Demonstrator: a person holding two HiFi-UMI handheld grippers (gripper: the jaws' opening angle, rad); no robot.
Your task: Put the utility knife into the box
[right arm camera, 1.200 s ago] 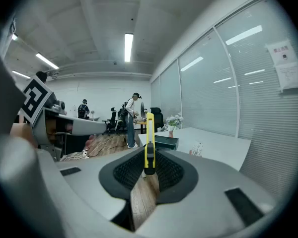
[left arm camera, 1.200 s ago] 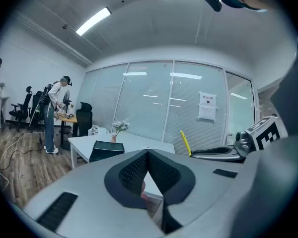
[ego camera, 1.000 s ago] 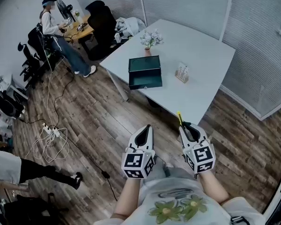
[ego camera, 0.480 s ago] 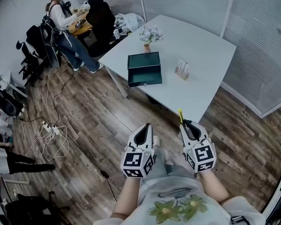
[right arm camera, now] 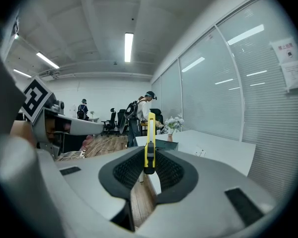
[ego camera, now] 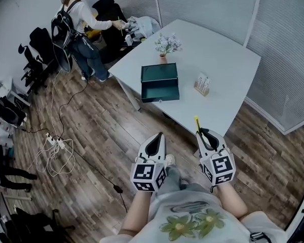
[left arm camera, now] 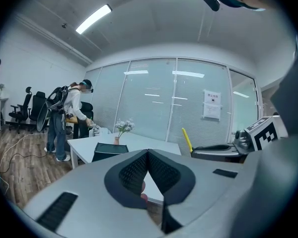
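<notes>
As the head view looks down, the green box (ego camera: 160,82) sits open on the white table (ego camera: 223,54), and both grippers hang well away from the box. The yellow utility knife (ego camera: 196,123) sticks out of the right gripper (ego camera: 204,132), pointing toward the box. From the left gripper view, the left gripper (left arm camera: 148,153) has its jaws pressed together with nothing inside. From the right gripper view, the jaws squeeze the utility knife tight. I think it is being carried over. Next it must get above the box, go down inside, then be let go.
</notes>
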